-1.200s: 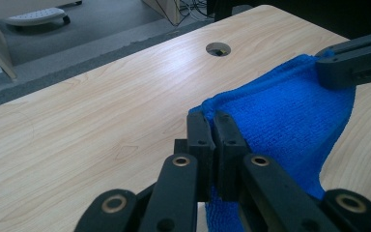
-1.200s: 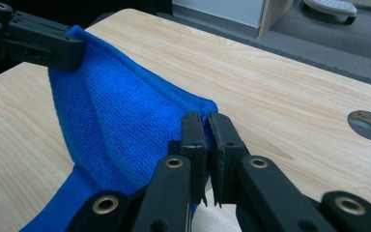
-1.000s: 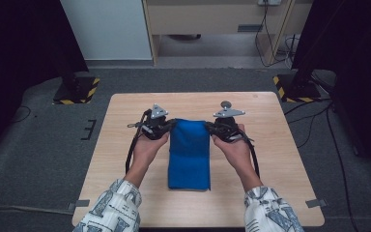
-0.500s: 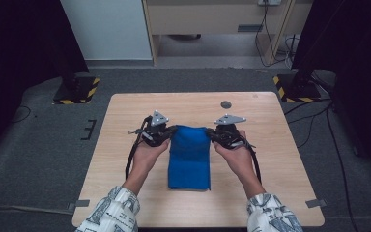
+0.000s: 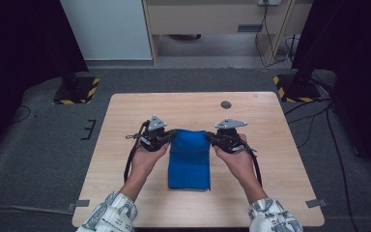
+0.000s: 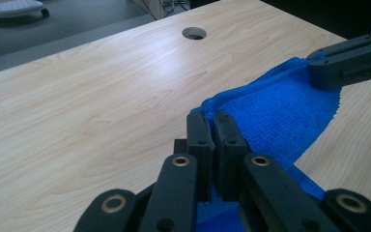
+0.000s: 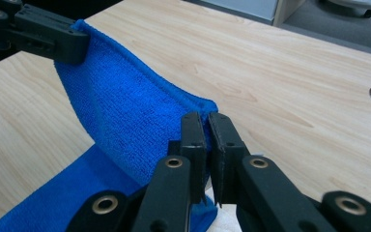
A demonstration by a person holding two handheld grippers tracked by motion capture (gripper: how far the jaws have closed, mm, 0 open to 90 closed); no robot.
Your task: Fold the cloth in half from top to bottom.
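Your left gripper and right gripper each pinch a far corner of the blue towel, at 9 and 3 o'clock; it lies mid-table, far edge lifted.

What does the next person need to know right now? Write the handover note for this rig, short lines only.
Left tool: shut on the blue towel, pinching its far left corner.
Right tool: shut on the blue towel, pinching its far right corner.
Towel: lies lengthwise in the middle of the wooden table. Its far edge is lifted off the surface and hangs slack between the two tools; the near part rests flat.
Done: both far corners gripped and raised.
Left: probably a fold, bringing the far edge toward the near edge, laying it down, then releasing both corners.
Note: the cable hole lies beyond the towel, apart from it.
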